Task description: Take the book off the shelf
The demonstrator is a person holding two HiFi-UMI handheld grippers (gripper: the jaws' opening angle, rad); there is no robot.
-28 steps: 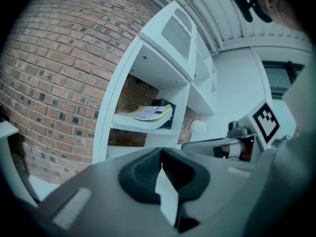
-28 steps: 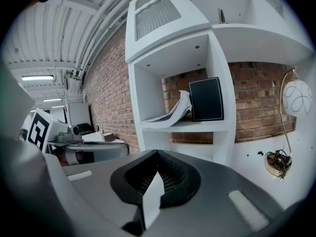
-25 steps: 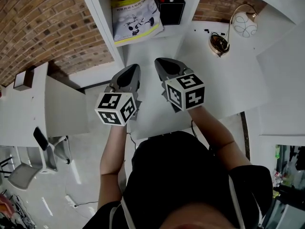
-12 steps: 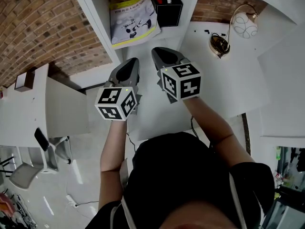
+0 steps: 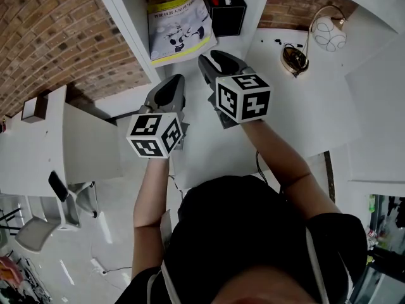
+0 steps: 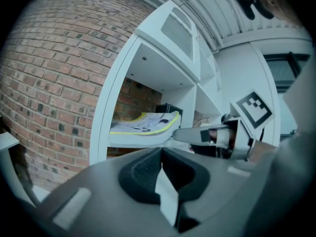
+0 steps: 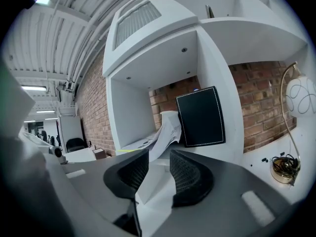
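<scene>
The book (image 5: 180, 25), a thin white booklet with a yellow edge and a cartoon cover, lies in the white shelf compartment (image 5: 140, 25). It also shows in the left gripper view (image 6: 146, 123) and the right gripper view (image 7: 165, 131). My right gripper (image 5: 214, 62) points at the compartment's front edge, just short of the book. Its jaws (image 7: 158, 162) are opening, with nothing between them. My left gripper (image 5: 172, 91) hangs lower and to the left, shut and empty (image 6: 160, 158).
A black box (image 5: 226, 8) with pens stands right of the book in the same compartment. On the white desk (image 5: 304, 113) are a globe lamp (image 5: 329, 33) and a small round dish (image 5: 294, 57). Brick wall (image 5: 57, 37) at left; chairs (image 5: 38, 223) below left.
My right gripper has moved forward toward the shelf and its jaws have parted. The left gripper has stayed almost in place, still shut.
</scene>
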